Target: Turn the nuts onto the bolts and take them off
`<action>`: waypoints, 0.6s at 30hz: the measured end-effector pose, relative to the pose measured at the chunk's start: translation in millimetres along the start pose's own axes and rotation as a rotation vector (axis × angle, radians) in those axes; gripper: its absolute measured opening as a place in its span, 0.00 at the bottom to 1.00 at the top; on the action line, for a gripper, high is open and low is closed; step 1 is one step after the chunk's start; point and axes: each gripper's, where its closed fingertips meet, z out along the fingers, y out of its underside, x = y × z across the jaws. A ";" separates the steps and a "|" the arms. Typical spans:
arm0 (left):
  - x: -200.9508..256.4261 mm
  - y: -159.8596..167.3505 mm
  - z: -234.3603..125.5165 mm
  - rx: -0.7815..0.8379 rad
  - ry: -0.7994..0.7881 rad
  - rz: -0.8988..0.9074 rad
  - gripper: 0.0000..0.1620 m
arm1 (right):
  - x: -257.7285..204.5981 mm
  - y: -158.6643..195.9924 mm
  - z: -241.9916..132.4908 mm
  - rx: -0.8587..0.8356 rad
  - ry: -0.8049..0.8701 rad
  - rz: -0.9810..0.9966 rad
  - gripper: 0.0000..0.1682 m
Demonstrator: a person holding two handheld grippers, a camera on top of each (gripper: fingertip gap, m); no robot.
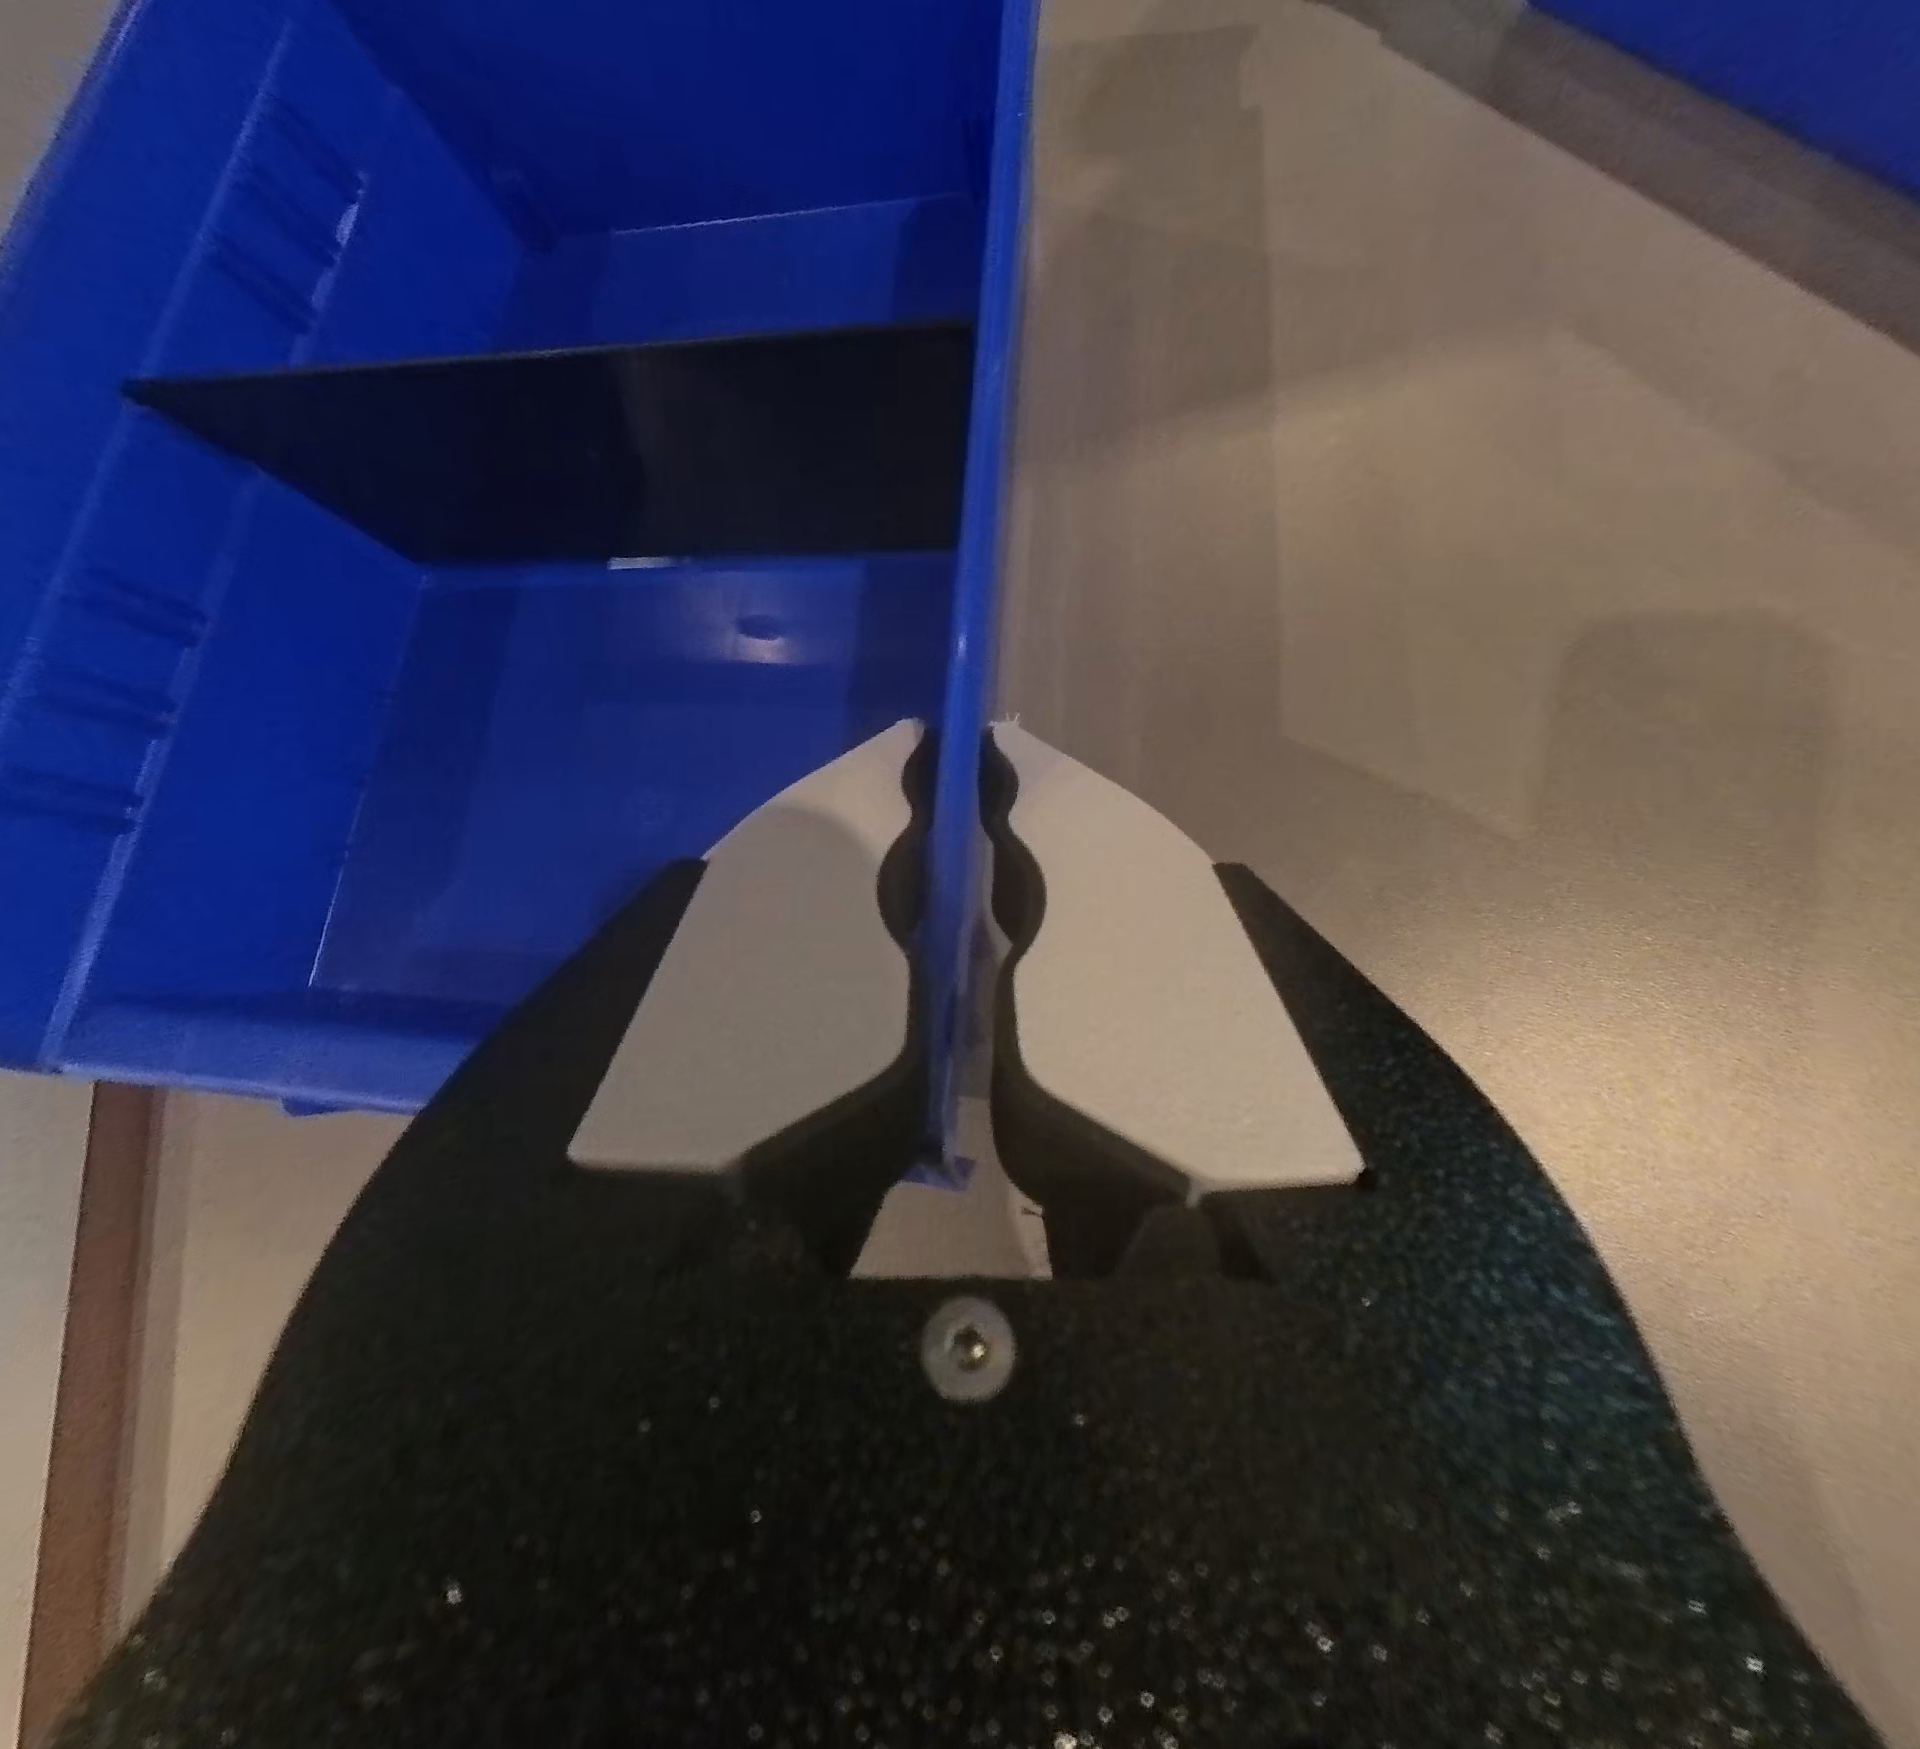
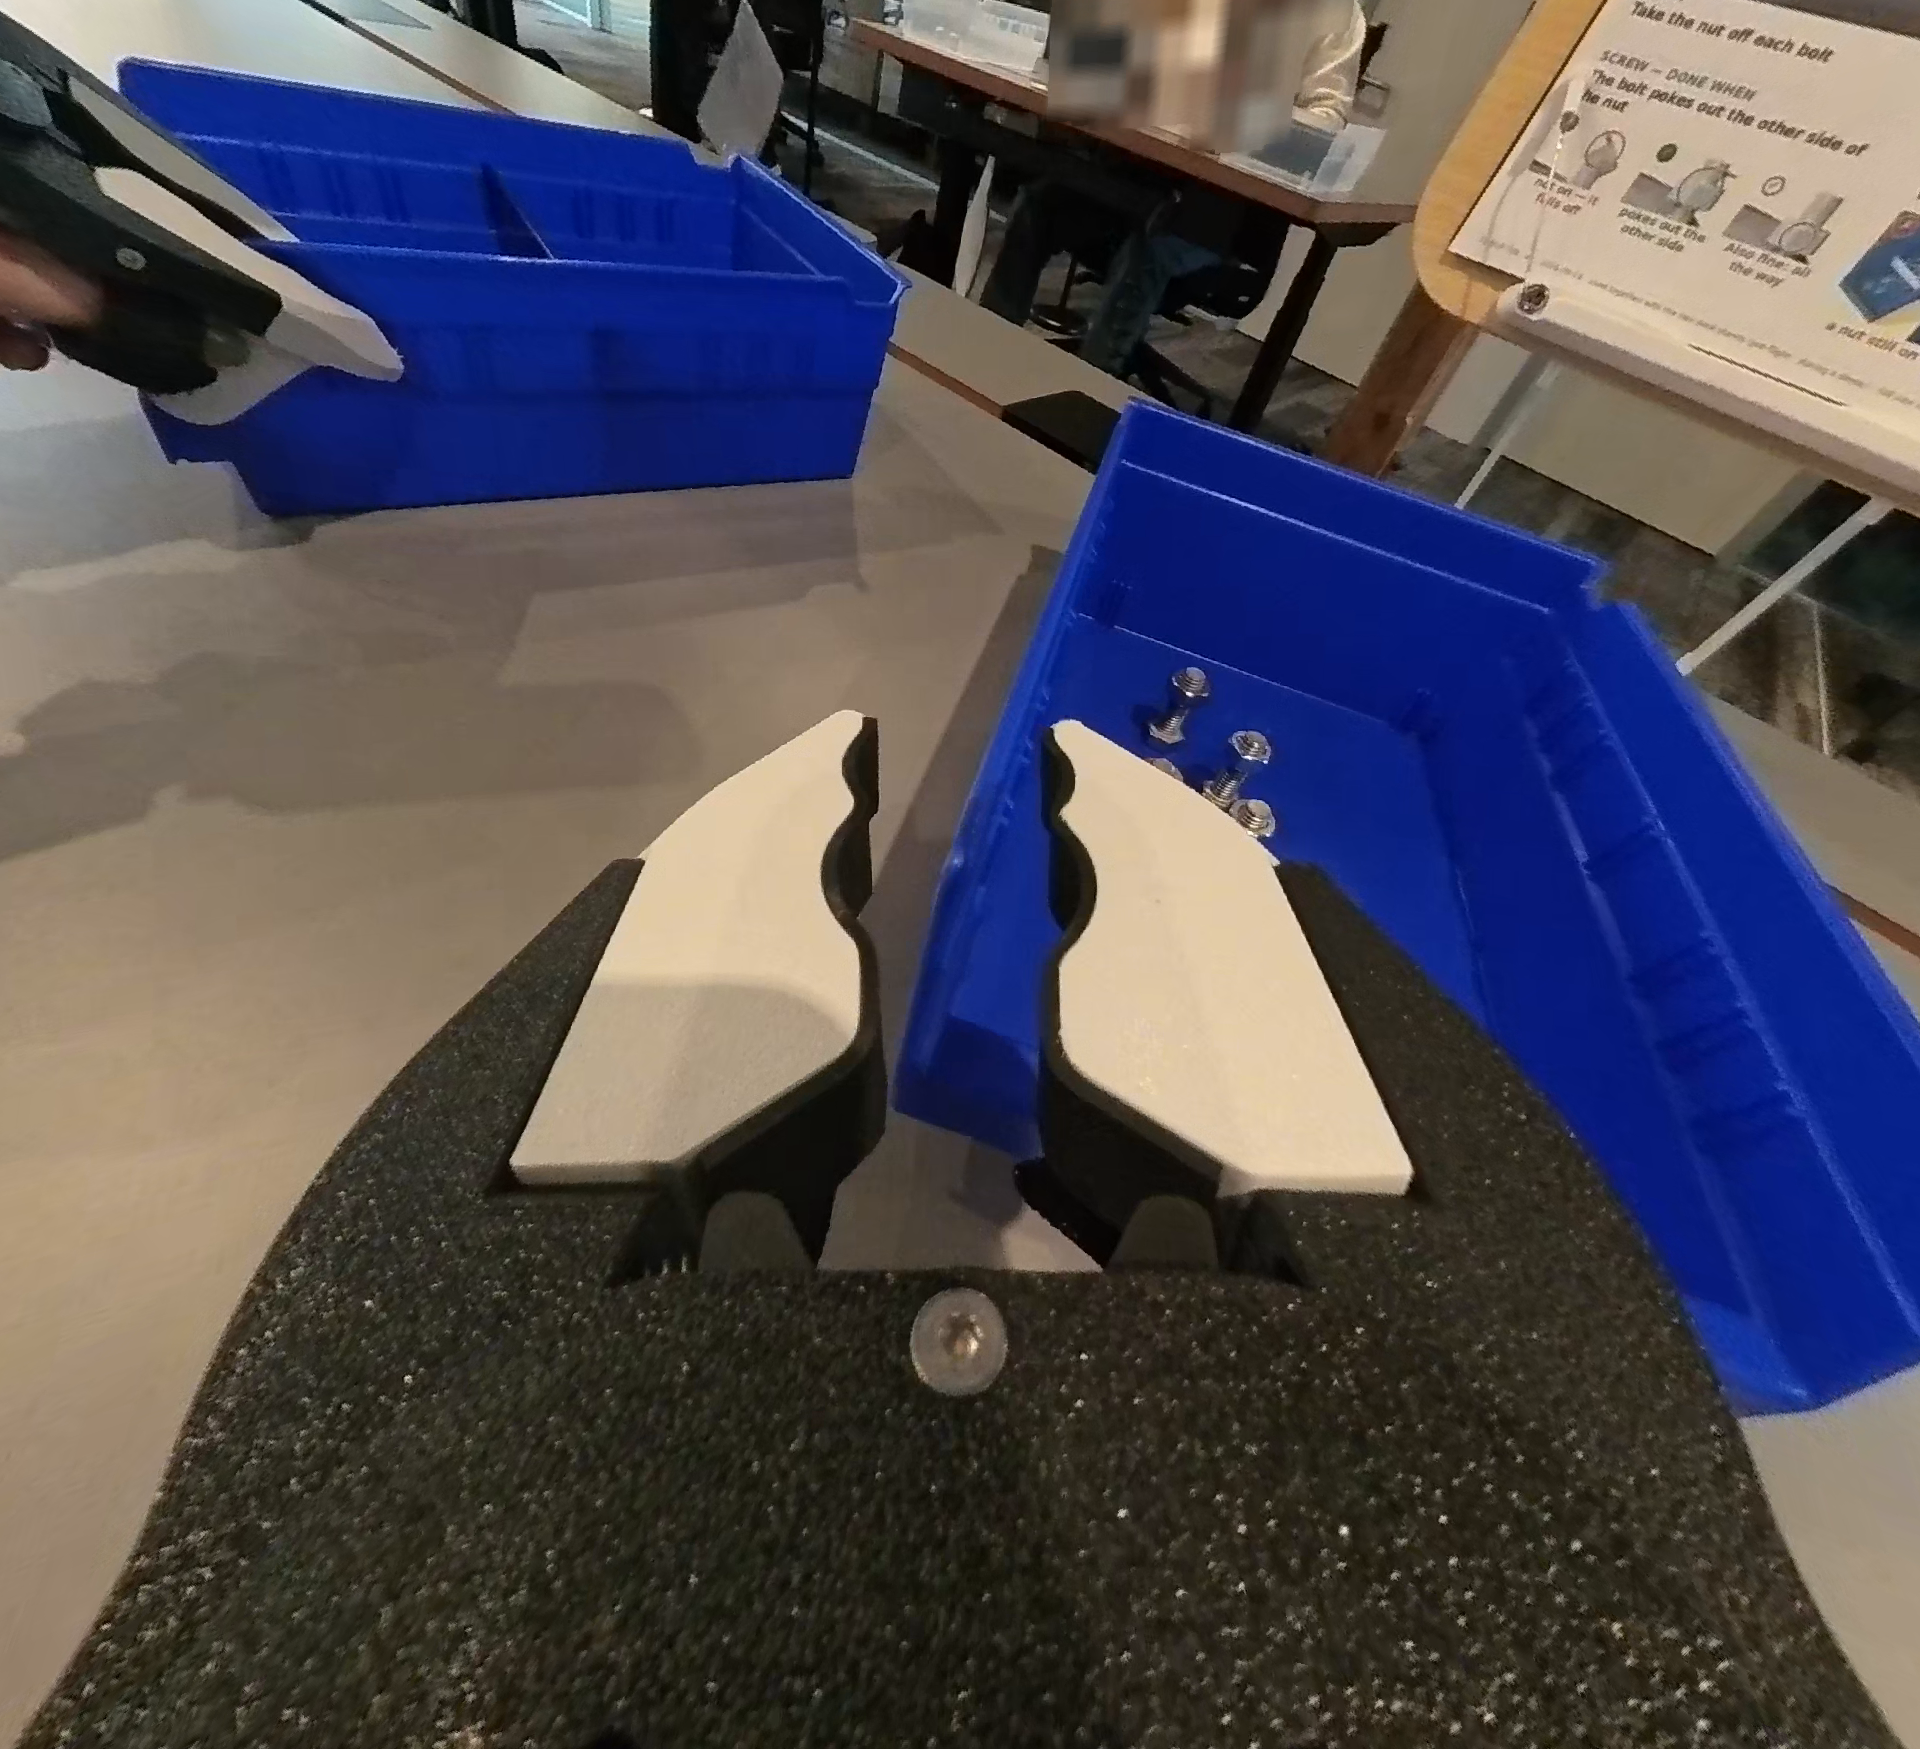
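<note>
Left hand-held gripper: its white fingers are clamped on the side wall of the divided blue bin. The wall runs straight up the frame between them, from lower centre to the top edge. In the right wrist view this gripper enters from the left edge and points right and slightly down at the near left corner of the same bin. That bin lies with its long axis left to right across the upper left of the frame. A dark divider crosses its interior; both visible compartments show bare floor.

Right hand-held gripper: its fingers stand apart with nothing between them. The right finger overlaps the near left wall of the second blue bin; contact cannot be determined. The gripper points up the frame, along the bench.

The second bin occupies the right half of the frame, long axis running from lower right to upper centre. The bolts with nuts lie clustered on its floor near the left wall, just beyond the right fingertip. Two stand roughly upright with nuts at the top; the others are partly hidden.

An instruction board stands at upper right.
</note>
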 end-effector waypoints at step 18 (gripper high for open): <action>15.5 -1.3 -3.5 0.020 0.036 0.010 0.03 | -7.3 -4.8 1.9 0.016 -0.032 0.011 0.18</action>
